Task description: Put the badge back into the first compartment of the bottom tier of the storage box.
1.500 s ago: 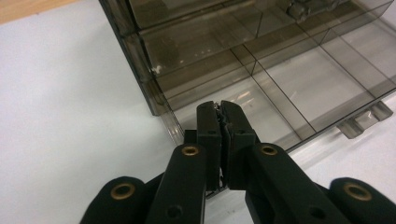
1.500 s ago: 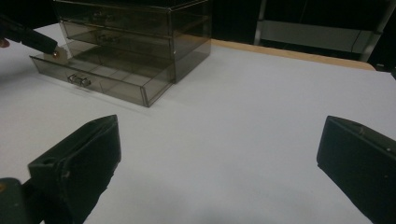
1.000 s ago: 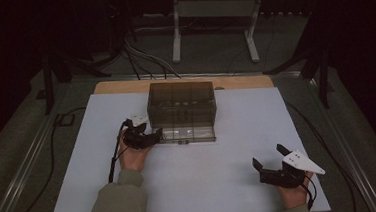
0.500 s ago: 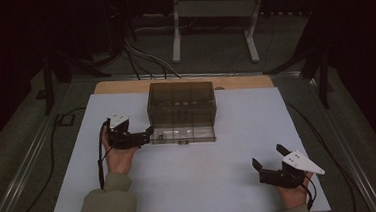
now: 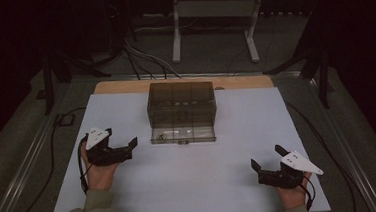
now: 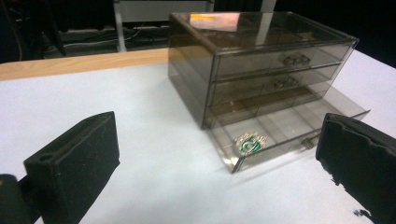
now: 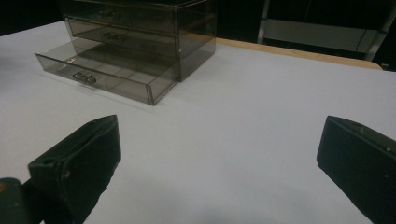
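A smoky clear drawer box (image 5: 181, 104) stands at the back middle of the white table top (image 5: 192, 191). Its bottom drawer (image 5: 183, 135) is pulled out. A small green and silver item (image 6: 249, 142) lies in that drawer's left compartment. My left gripper (image 5: 121, 135) hovers left of the open drawer, apart from it; its jaws have just been opening and stand wide with nothing between them. Near the front right corner, my right gripper (image 5: 266, 156) is open and empty, pointing toward the box (image 7: 140, 32).
A wooden strip (image 5: 124, 87) runs along the table's back edge. Behind the table stand a metal frame (image 5: 209, 9) and floor cables (image 5: 142, 54). A cable (image 5: 83, 171) trails from the left gripper. White surface stretches between the two hands.
My left gripper has pulled away from the open drawer's left front corner, moving left and toward the person. The right hand has kept still.
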Tool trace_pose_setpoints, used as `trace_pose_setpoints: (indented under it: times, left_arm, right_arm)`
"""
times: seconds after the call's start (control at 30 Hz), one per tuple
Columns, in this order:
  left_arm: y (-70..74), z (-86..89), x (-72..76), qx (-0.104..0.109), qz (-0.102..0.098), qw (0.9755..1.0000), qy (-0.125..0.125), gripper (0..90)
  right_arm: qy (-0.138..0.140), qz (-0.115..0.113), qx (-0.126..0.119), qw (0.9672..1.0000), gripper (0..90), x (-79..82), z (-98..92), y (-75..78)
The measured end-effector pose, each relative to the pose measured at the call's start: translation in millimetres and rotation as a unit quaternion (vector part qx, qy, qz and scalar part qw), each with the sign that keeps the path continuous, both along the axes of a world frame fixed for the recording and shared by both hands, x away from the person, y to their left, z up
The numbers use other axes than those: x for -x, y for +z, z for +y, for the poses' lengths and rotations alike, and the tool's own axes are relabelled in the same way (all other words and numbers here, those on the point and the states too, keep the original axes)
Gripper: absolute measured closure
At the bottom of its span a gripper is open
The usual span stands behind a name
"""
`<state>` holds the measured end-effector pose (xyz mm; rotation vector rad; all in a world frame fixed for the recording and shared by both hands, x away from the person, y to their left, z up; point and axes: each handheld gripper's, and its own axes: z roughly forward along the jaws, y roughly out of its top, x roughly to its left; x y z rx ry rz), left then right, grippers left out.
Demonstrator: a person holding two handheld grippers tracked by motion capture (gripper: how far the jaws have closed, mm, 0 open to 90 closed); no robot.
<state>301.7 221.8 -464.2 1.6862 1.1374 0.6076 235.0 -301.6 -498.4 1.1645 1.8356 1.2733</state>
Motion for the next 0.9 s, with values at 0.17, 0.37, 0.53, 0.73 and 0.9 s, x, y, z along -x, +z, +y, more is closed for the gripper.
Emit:
trace_pose_setpoints:
  times: [0.17,0.37,0.53,0.73,0.9]
  left_arm:
    - [-8.9,8.7,11.2,-0.005,-0.003,1.0000,-0.007,0.4]
    - [-13.3,15.2,22.9,-0.011,-0.020,0.9997,-0.003,0.5]
    - [-20.2,19.0,33.6,-0.023,-0.031,0.9992,0.011,0.5]
    - [-32.7,30.2,49.3,-0.032,-0.037,0.9982,0.034,0.5]
    - [-36.3,35.0,56.2,-0.032,-0.046,0.9975,0.043,0.5]
  right_arm:
    - [0.002,0.002,0.000,1.0000,0.0,0.0,1.5,-0.6]
    - [0.004,0.004,-0.003,1.0000,0.0,0.0,2.4,-1.0]
    - [0.011,0.006,-0.006,0.9999,0.0,0.3,4.8,-1.7]
    - [0.014,0.007,-0.008,0.9998,0.0,0.6,6.3,-1.5]
    - [0.015,0.007,-0.009,0.9998,0.0,0.3,6.3,-1.5]
